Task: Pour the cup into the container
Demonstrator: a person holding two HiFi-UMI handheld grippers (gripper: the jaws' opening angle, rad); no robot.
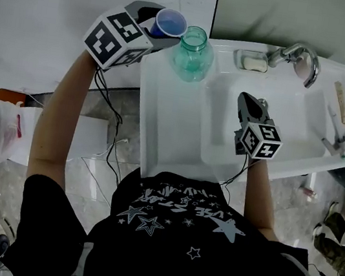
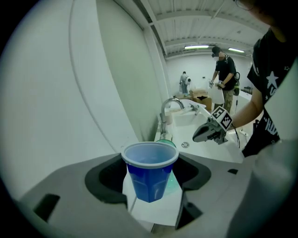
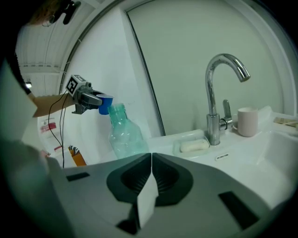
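We hold the left tongs (image 2: 151, 179) closed round a blue cup (image 1: 170, 23), one jaw against each side of its wall just under the white rim. The cup sits up off the surface (image 1: 162, 119), close beside the open mouth of a green see-through bottle (image 1: 193, 54). From the right gripper view it hangs at about the height of that mouth, to its left. Whether rim and bottle touch we cannot tell. The inside of the cup looks pale, and we cannot tell what is in it.

The bottle stands upright on the white surface, at its far edge near the wall, just left of the sink (image 1: 300, 159).

Our right tongs (image 3: 151, 162) are shut with nothing in them – the two jaws meet along one line. They hover above the sink, well apart from cup and bottle, pointing toward the tap (image 3: 219, 88).

Behind the sink lies a bar of soap (image 3: 194, 145) in its dish – just left of the tap's foot. A pale pink mug (image 3: 247, 122) stands to the tap's right.
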